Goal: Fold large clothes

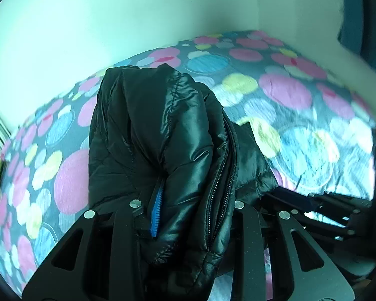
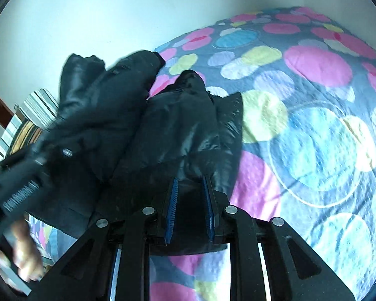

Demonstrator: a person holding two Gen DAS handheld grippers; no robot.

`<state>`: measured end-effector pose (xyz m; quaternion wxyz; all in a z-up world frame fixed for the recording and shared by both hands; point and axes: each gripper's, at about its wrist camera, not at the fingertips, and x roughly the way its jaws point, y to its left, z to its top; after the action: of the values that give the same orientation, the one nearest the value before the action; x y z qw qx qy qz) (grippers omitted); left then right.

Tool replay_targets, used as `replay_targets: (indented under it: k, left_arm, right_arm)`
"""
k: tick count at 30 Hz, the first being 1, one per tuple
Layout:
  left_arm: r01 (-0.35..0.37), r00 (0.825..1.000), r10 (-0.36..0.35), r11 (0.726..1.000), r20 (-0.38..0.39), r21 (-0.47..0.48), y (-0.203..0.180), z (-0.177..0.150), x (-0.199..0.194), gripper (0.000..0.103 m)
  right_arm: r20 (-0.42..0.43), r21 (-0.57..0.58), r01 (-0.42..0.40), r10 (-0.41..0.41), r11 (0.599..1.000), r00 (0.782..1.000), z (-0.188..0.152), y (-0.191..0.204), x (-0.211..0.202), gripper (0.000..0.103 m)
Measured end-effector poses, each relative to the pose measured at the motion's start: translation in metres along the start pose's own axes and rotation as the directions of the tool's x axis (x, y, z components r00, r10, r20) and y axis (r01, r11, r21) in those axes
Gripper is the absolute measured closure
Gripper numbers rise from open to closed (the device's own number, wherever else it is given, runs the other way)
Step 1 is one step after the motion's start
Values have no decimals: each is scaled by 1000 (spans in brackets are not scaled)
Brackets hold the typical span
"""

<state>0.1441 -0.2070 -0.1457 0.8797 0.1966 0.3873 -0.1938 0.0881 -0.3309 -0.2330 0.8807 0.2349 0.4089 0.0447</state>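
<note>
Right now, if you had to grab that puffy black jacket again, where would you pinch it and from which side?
Probably along the zipper edge of the black jacket, coming from the near side. That edge is a firm, thin seam facing the left gripper, easier to pinch than the slippery puffy panels. The right gripper already grips a near fold that way.

jacket on bed, wall behind

Dotted bedspread — pale wall behind

Left gripper clamped on black jacket, right gripper likewise, both angled downward
</note>
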Motion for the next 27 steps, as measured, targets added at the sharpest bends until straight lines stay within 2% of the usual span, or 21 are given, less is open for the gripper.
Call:
replay_targets:
  k: [4, 10, 16, 20, 25, 27]
  left_arm:
    - [-42, 999, 42, 999, 0, 31, -20, -3, 6, 72]
    - [-53, 999, 54, 998, -5, 17, -25, -1, 7, 72]
    - [-45, 999, 45, 999, 3, -2, -31, -1, 3, 61]
    - [4, 1000, -3, 999, 18, -42, -33, -1, -7, 48]
    - [76, 996, -73, 995, 49, -71, -28, 1, -26, 45]
    - [127, 991, -121, 987, 62, -97, -21, 2, -38, 44]
  right_arm:
    - [1, 8, 4, -4, 1000, 1000, 8, -14, -5, 83]
    - [24, 40, 38, -39, 998, 999, 11, -32, -20, 83]
    - [42, 40, 75, -76, 996, 996, 18, -43, -25, 78]
    - [49, 45, 89, -91, 995, 995, 20, -46, -31, 78]
    - [53, 42, 103, -105, 994, 993, 22, -47, -38, 78]
    - [54, 36, 108, -110, 994, 992, 23, -44, -41, 78]
